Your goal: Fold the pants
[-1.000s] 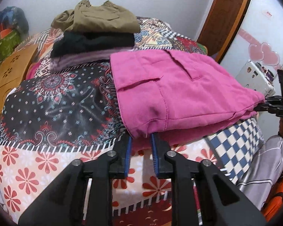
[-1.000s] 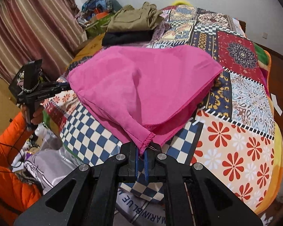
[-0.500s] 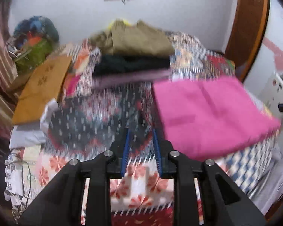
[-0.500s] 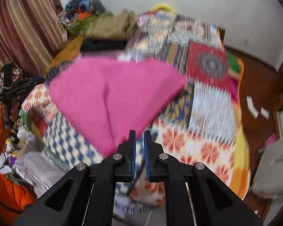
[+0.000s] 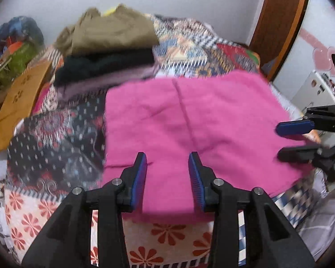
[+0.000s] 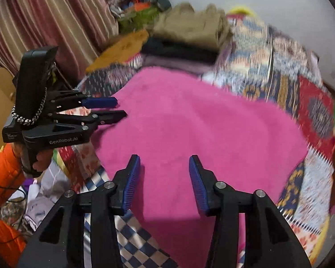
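**Both claws spread above the folded pink pants**

The folded bright-pink cloth pants (image 5: 189, 120) are lying flat across the middle of the frame on the patchwork patterned bedspread (image 5: 55, 138); the left gripper (image 5: 167, 174), at lower centre of its view, is hovering over the near edge, its jaws having just been opening and now standing apart with nothing between them; the right gripper (image 6: 165, 176), likewise lower centre in its view, is spread and empty, its jaws also having just been opening; a stack of folded olive, black and mauve garments (image 5: 107, 51) is sitting at upper left, behind the pants.
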Tool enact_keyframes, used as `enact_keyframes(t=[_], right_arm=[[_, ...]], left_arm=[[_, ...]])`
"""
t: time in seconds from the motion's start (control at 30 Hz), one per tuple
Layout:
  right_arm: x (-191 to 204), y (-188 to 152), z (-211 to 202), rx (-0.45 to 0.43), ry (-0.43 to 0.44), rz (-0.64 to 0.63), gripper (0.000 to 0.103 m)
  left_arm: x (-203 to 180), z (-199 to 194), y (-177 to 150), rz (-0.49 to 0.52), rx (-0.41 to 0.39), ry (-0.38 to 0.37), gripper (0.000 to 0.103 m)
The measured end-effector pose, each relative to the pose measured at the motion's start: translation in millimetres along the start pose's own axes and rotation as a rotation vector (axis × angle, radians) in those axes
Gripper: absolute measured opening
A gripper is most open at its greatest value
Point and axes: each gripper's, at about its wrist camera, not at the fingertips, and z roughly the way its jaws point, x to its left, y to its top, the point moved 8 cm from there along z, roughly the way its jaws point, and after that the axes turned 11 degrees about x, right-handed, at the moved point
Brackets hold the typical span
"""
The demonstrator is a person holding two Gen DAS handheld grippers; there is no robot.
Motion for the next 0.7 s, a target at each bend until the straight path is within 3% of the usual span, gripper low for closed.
enact_keyframes(t=[0.17,0.33,0.47,0.6,0.7], right_arm=[[-26,-35,-1,0.039,0.032,0.064,0.029],[-51,-63,-14,0.072,-0.031,0.129,0.029],[-78,-76,-31,0.092,-0.108,0.188,0.03],[-87,-51,-65,-0.036,-0.125,0.206,0.033],[-82,-14,-79,-0.137,-0.154,0.165,0.033]], left_arm=[[13,10,-18,-0.027,0.01,-0.009,0.049],[23,12,-26,-0.015,0.019,0.036,0.051],[36,4,-31,-0.009,0.032,0.064,0.06],[51,-23,-14,-0.034,-0.006,0.068,0.059],[53,-50,22,-0.042,-0.065,0.057,0.06]])
